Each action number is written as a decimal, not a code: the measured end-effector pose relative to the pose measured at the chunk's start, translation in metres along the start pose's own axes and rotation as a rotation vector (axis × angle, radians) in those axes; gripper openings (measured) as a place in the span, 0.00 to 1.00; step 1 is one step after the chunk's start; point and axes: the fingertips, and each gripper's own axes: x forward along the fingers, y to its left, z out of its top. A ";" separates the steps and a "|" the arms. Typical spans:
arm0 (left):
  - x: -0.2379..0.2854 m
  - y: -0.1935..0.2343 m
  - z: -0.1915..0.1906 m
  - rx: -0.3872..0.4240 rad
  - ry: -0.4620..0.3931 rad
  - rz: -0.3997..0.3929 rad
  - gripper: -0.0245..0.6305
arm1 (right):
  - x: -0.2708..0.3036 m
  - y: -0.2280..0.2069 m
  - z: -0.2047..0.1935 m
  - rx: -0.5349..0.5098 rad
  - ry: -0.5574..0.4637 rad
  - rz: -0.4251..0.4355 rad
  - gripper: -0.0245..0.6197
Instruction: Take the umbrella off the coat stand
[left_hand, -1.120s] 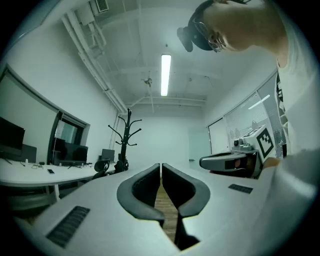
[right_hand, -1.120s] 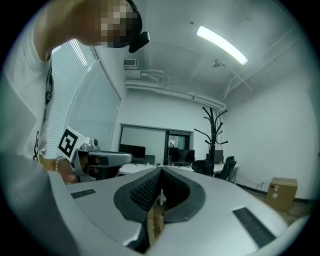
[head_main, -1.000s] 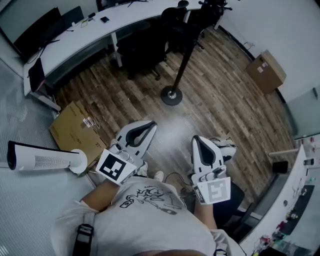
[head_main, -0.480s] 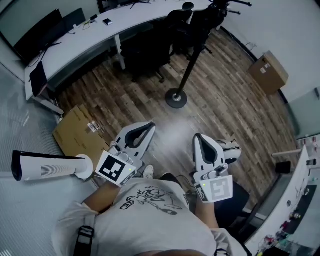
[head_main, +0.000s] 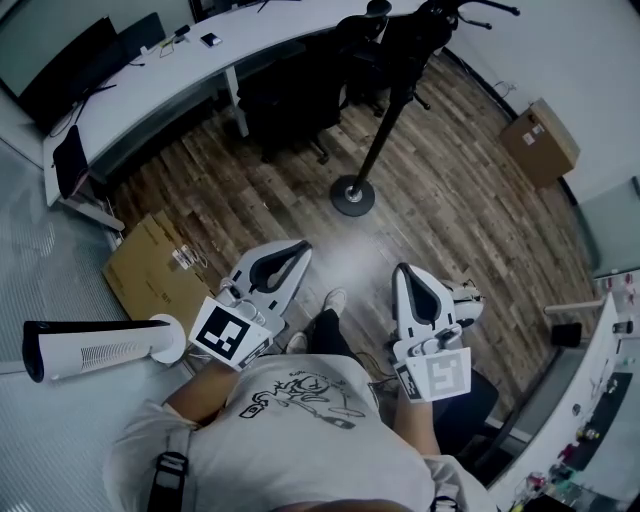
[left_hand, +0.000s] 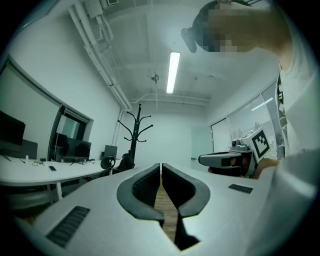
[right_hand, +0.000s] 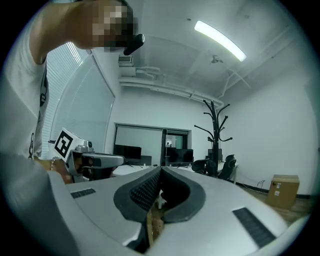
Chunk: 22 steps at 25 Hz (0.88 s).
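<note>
The black coat stand (head_main: 378, 140) rises from a round base (head_main: 352, 195) on the wood floor, ahead of me; its hooks (head_main: 450, 12) reach the top edge of the head view. A dark mass (head_main: 405, 40) hangs near its top, and I cannot tell if it is the umbrella. The stand also shows far off as the coat stand (left_hand: 136, 131) in the left gripper view and the coat stand (right_hand: 214, 135) in the right one. My left gripper (head_main: 300, 248) and right gripper (head_main: 405, 270) are held low, well short of the stand, both shut and empty.
A long white desk (head_main: 150, 85) with black office chairs (head_main: 290, 100) runs across the back left. A flattened cardboard box (head_main: 155, 265) and a white tower fan (head_main: 90, 345) stand at my left. Another cardboard box (head_main: 540, 140) sits at the right wall. My shoe (head_main: 335, 298) is on the floor between the grippers.
The stand's base has drawn slightly nearer and my foot has stepped forward between the grippers. Both grippers stay shut and held as before.
</note>
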 end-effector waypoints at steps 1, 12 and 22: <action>0.007 0.004 0.000 0.002 -0.001 0.000 0.08 | 0.006 -0.007 -0.001 -0.001 -0.001 0.001 0.05; 0.108 0.036 0.009 0.016 0.003 -0.002 0.08 | 0.066 -0.096 0.004 -0.005 -0.012 0.015 0.05; 0.212 0.055 0.011 0.026 0.007 -0.004 0.08 | 0.110 -0.191 -0.003 0.016 -0.015 0.012 0.05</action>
